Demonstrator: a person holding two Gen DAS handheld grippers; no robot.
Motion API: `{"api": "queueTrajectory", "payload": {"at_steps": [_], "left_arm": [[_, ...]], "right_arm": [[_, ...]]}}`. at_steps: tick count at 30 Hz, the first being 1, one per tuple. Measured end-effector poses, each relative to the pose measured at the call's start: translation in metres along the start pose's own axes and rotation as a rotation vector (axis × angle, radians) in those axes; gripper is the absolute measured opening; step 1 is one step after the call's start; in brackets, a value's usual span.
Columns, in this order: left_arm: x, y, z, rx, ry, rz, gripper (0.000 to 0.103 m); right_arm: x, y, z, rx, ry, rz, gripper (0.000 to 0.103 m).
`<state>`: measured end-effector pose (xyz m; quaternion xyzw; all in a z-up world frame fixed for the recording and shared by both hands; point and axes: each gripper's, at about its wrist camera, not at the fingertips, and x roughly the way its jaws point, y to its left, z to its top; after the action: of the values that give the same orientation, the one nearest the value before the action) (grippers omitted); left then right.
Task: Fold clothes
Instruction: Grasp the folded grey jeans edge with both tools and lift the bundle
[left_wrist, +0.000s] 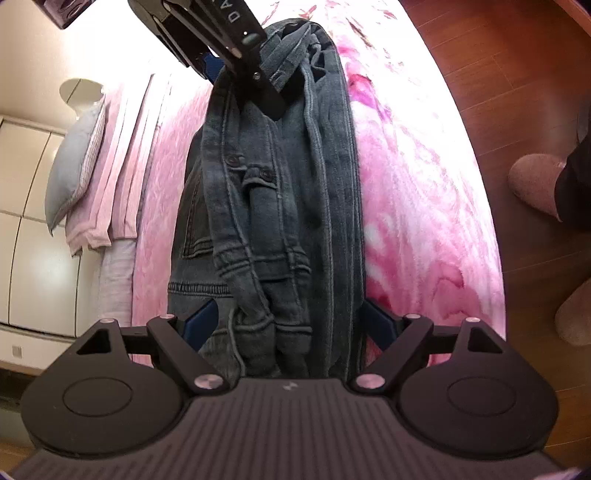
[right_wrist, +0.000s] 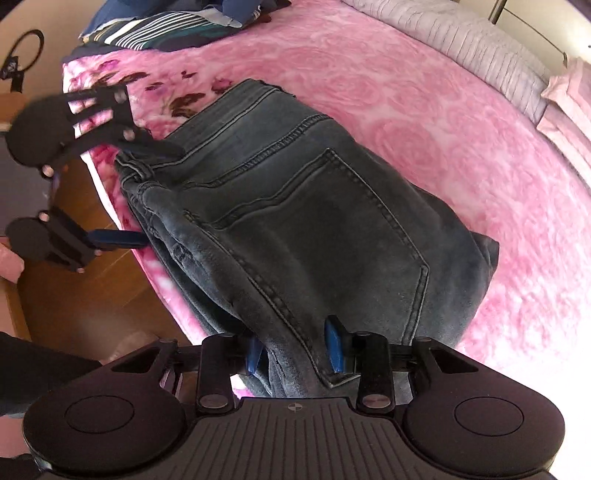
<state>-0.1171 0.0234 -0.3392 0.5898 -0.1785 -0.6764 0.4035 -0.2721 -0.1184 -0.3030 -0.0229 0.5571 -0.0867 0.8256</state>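
Dark blue jeans (right_wrist: 314, 206) lie folded on the pink floral blanket (right_wrist: 424, 110) near the bed's edge. My left gripper (left_wrist: 291, 321) stands wide open around the waistband end of the jeans (left_wrist: 273, 206); in the right wrist view it (right_wrist: 147, 192) shows one finger above and one below the fold. My right gripper (right_wrist: 295, 350) has its blue pads (right_wrist: 334, 347) closed on the thick folded edge by the back pocket. In the left wrist view it (left_wrist: 255, 74) grips the far end of the jeans.
A pile of striped and blue clothes (right_wrist: 166, 26) lies at the bed's far corner. A grey pillow (left_wrist: 74, 162) and a pink folded sheet (left_wrist: 107, 177) lie at the head. Wooden floor (left_wrist: 517, 92) runs beside the bed, with a slippered foot (left_wrist: 535, 184) on it.
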Motion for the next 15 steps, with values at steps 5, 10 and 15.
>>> {"api": "queueTrajectory", "payload": {"at_steps": [5, 10, 15], "left_arm": [[0.013, 0.007, 0.002, -0.038, 0.031, -0.009, 0.083], [0.020, 0.037, -0.001, -0.174, 0.051, -0.098, 0.083], [0.022, 0.051, -0.001, -0.216, 0.050, -0.149, 0.083]], "right_arm": [[-0.008, 0.006, -0.005, 0.006, -0.013, -0.023, 0.052], [-0.005, 0.037, -0.026, -0.095, -0.065, -0.118, 0.071], [0.023, 0.057, -0.033, -0.249, -0.075, -0.220, 0.071]]}}
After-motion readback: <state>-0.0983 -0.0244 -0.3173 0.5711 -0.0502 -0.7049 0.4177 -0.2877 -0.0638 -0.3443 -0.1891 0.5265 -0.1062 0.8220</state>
